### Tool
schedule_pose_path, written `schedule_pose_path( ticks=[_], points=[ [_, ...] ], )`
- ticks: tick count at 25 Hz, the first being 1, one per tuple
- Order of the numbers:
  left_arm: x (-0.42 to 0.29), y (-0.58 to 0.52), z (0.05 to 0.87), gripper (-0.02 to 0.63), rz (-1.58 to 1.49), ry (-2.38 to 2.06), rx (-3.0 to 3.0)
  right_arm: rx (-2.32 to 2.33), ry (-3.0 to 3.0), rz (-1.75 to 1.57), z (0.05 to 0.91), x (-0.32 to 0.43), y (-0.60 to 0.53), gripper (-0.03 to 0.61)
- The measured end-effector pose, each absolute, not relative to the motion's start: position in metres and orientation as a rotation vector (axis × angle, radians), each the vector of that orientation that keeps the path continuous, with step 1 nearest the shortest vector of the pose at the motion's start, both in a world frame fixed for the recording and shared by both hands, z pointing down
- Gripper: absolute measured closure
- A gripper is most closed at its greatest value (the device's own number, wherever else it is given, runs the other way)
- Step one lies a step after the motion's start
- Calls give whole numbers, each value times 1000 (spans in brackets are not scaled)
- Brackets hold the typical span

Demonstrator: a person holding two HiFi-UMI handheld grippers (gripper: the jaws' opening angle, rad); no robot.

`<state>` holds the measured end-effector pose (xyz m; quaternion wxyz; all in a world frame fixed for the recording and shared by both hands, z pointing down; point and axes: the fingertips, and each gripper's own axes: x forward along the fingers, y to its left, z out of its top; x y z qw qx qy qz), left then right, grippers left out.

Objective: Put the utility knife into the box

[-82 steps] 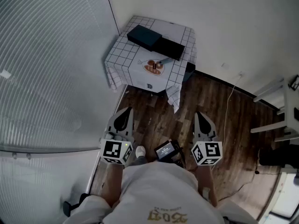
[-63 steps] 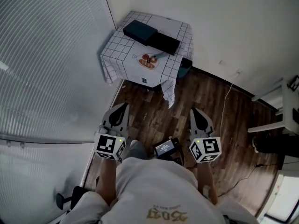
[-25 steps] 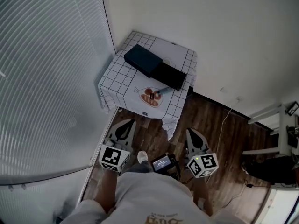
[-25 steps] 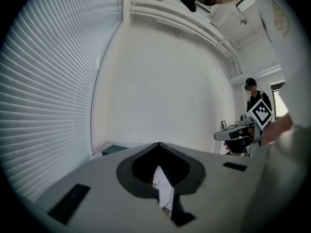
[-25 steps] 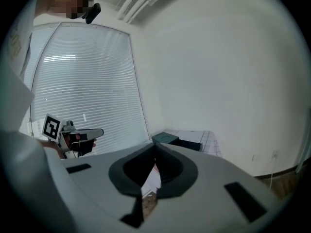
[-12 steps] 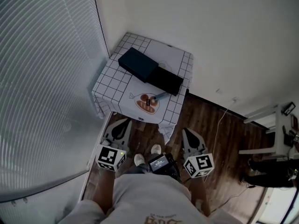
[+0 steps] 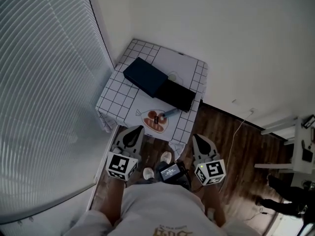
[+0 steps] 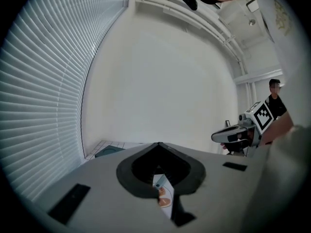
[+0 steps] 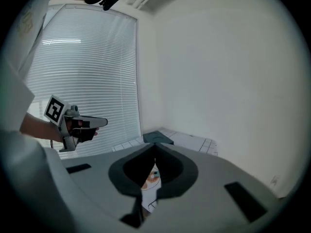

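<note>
In the head view a small table with a white checked cloth point(image 7: 129, 90) stands in the corner. On it lie a dark blue box point(image 7: 144, 76) and a black flat part point(image 7: 175, 95) beside it. A blue-grey utility knife point(image 7: 170, 113) lies by an orange fish print point(image 7: 156, 120) near the table's front edge. My left gripper point(image 7: 132, 134) and right gripper point(image 7: 201, 141) hover over the floor just short of the table, both shut and holding nothing. The left gripper view point(image 8: 158, 143) and right gripper view point(image 9: 154, 145) show the print only through the slit between the jaws.
Window blinds point(image 7: 44, 82) fill the left side and a white wall point(image 7: 236, 43) runs behind the table. A cable point(image 7: 241, 127) lies on the dark wooden floor. White furniture point(image 7: 300, 141) stands at the far right. Another person point(image 8: 274, 101) stands in the background.
The person has walked toward the table, carrying both grippers forward. The table now lies just ahead of the jaw tips. Both grippers stay shut.
</note>
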<state>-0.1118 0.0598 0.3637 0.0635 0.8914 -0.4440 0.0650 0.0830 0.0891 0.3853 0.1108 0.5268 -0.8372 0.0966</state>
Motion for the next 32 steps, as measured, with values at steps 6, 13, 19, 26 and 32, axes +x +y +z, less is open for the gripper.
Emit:
schedule_pose_path(
  ticks=[6,13,19,26,32],
  points=[
    [-92,31,370,606,223,-1339,2683,1450,-2475,262,395,81,57,571],
    [-78,6,381,606,244,-1352,2642,1374,-2496,186,400,82,28,571],
    [-65,-3,387,606,284,-1369,2646,1283,-2506,98,408,86,14,571],
    [-70,-6,399,606,325,-1410,2593,1165,-2502,88,427,80,4,571],
    [-73,-14,416,606,354,-1399,2554,1061,-2460,63,450,70,-4,571]
  ],
)
